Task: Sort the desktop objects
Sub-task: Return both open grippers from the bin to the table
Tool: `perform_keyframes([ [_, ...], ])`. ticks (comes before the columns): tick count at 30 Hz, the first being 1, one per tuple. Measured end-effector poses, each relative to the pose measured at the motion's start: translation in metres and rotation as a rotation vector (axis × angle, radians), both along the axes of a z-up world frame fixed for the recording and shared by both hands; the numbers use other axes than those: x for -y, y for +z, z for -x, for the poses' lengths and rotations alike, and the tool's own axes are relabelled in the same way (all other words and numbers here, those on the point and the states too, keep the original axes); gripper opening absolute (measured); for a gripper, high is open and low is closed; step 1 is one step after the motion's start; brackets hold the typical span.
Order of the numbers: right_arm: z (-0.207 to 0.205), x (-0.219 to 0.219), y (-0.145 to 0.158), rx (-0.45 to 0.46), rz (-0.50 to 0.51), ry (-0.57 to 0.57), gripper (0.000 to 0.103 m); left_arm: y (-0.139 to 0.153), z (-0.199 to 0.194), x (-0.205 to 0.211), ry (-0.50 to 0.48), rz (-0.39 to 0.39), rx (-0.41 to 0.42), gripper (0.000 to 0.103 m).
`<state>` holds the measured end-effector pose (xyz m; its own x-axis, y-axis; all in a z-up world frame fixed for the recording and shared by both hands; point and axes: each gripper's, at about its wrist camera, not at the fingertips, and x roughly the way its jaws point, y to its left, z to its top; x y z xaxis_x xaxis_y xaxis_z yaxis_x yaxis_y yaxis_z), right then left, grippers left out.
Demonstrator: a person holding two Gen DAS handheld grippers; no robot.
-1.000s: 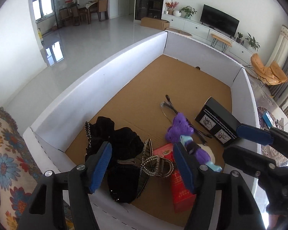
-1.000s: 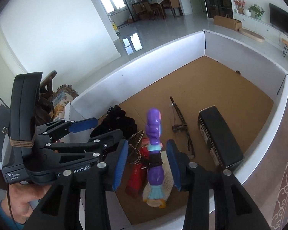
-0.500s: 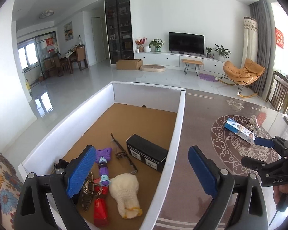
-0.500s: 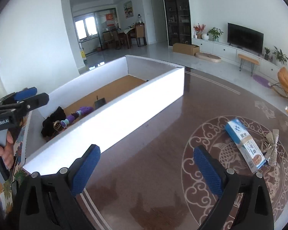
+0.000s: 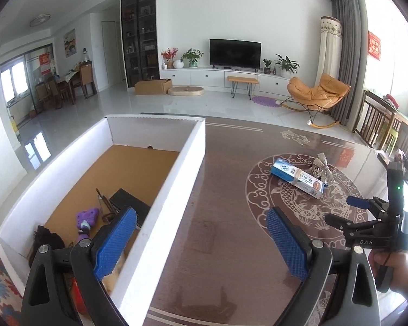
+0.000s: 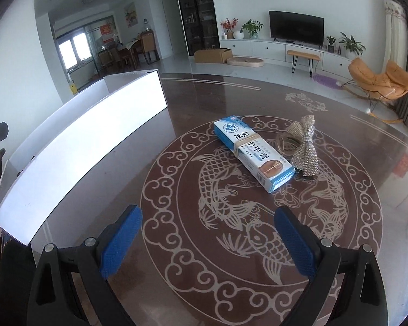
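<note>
Right wrist view shows your right gripper [image 6: 206, 240] empty, jaws spread wide, aimed at the carton [image 6: 254, 153] beside the bow [image 6: 304, 146], right of the box [image 6: 79, 135]; your left gripper [image 5: 201, 244] gapes too.

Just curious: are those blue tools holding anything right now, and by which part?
Nothing. The left tool and right tool are both open and empty.

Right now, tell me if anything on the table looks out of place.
Two things lie outside the white box: the blue and white carton and the sparkly bow, touching it, both on the fish medallion of the table. Nothing looks spilled or damaged.
</note>
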<state>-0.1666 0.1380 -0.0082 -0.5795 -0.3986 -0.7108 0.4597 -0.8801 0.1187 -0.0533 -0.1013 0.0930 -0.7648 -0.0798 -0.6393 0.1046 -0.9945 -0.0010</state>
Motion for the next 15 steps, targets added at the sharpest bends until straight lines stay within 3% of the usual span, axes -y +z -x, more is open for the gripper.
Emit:
perform_keyframes([
  [4,0.005,-0.024,-0.009,0.005,-0.001,-0.054,0.098,-0.052,0.021,-0.038,-0.117,-0.029,0.133,0.098],
  [8,0.020,-0.040,-0.009,0.007,-0.028,-0.094,0.098,-0.108,0.034,-0.054,-0.130,-0.013,0.256,0.098],
  [11,0.039,-0.042,0.000,-0.007,-0.071,-0.081,0.098,-0.124,0.032,-0.051,-0.115,-0.028,0.276,0.098],
  [13,0.053,-0.037,0.001,0.057,-0.033,0.003,0.098,-0.127,0.027,-0.046,-0.106,-0.029,0.264,0.098],
  [15,0.058,-0.024,0.008,0.054,0.013,0.110,0.098,-0.128,0.024,-0.040,-0.084,-0.039,0.249,0.098],
])
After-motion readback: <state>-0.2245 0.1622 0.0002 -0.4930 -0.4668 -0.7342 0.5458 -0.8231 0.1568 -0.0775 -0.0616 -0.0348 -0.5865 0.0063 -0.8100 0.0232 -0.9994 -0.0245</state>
